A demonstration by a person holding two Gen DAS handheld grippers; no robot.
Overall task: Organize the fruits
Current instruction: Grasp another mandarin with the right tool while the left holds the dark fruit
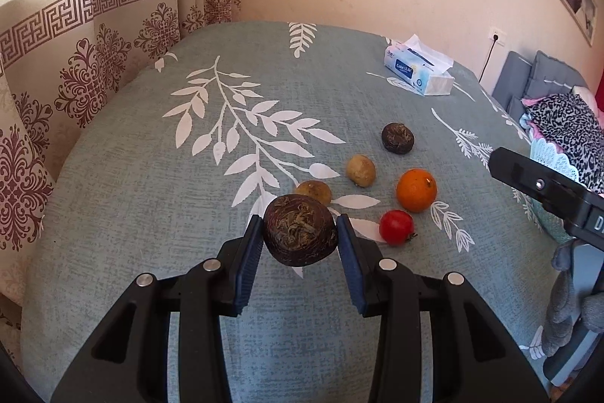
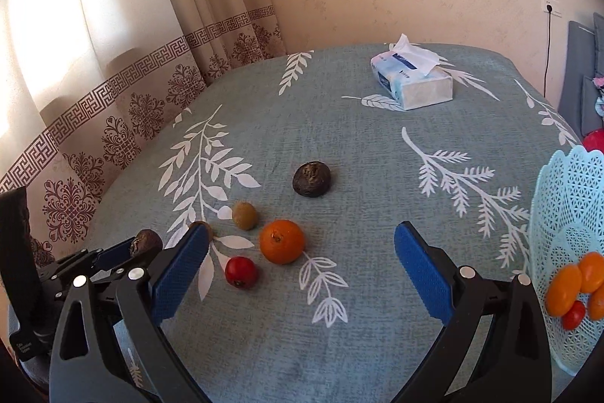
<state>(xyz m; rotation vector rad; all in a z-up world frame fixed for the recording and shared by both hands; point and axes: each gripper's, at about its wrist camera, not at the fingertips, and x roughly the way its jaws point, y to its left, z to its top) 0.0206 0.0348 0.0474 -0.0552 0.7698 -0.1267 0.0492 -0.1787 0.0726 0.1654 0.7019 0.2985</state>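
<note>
Above the cloth-covered worktop [image 1: 151, 214], left gripper [image 1: 300, 227] pinches a dark, wrinkled, roundish fruit [image 1: 300, 231], clear of the surface; right gripper [image 2: 302, 252] spread wide, empty, near the orange [image 2: 281, 241] and red tomato [image 2: 241, 271]; risk: rough rounded skin may roll out between the flat ribbed pads during transfer to the pale perforated plastic basket [image 2: 566, 199]; smooth loose fruit could be nudged.

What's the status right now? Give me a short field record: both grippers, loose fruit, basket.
left gripper: shut on dark brown fruit, lifted off the table
right gripper: open, empty, above the tablecloth
loose fruit: orange, red tomato, two tan fruits, second dark fruit
basket: at right, already holds orange and red fruit
other: tissue box
</note>
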